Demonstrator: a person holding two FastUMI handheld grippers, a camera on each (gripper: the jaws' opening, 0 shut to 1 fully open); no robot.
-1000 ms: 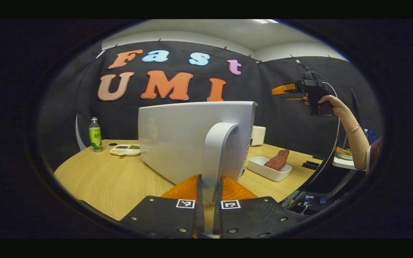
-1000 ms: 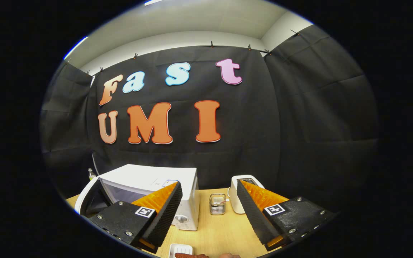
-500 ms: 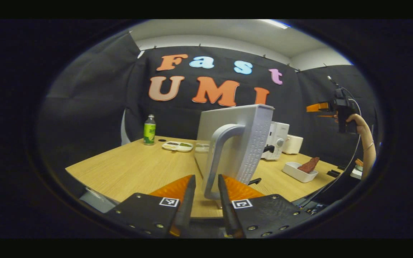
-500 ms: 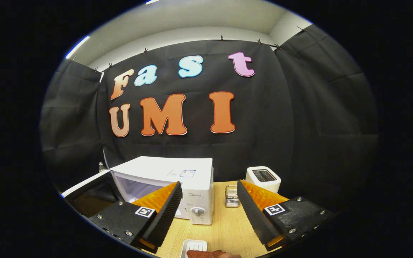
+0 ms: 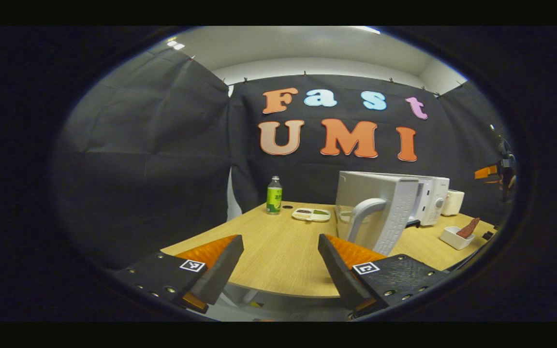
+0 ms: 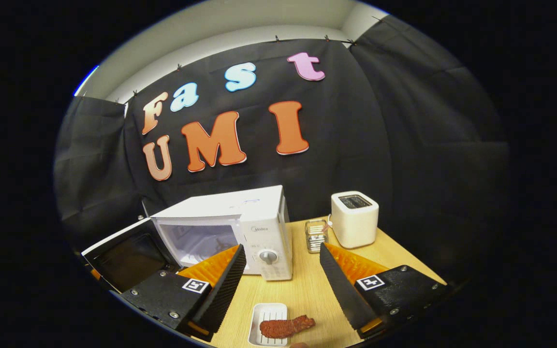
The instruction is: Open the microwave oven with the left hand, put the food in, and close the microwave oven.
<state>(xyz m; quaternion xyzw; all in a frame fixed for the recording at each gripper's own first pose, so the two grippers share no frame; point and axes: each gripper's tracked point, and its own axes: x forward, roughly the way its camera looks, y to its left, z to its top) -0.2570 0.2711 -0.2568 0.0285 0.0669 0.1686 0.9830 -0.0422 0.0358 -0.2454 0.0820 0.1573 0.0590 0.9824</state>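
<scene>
My left claw (image 5: 281, 263) has let go of the microwave door (image 5: 388, 212) handle and hangs released, near the table (image 5: 278, 251) edge. Door open; food (image 6: 285, 326) waits below my spread right claw (image 6: 282, 275).

White microwave (image 6: 240, 227) – door (image 6: 128, 256) open

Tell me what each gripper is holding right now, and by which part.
Nothing is held. The left gripper is open, clear of the microwave door and its handle. The right gripper is open above the food in its white dish.
</scene>
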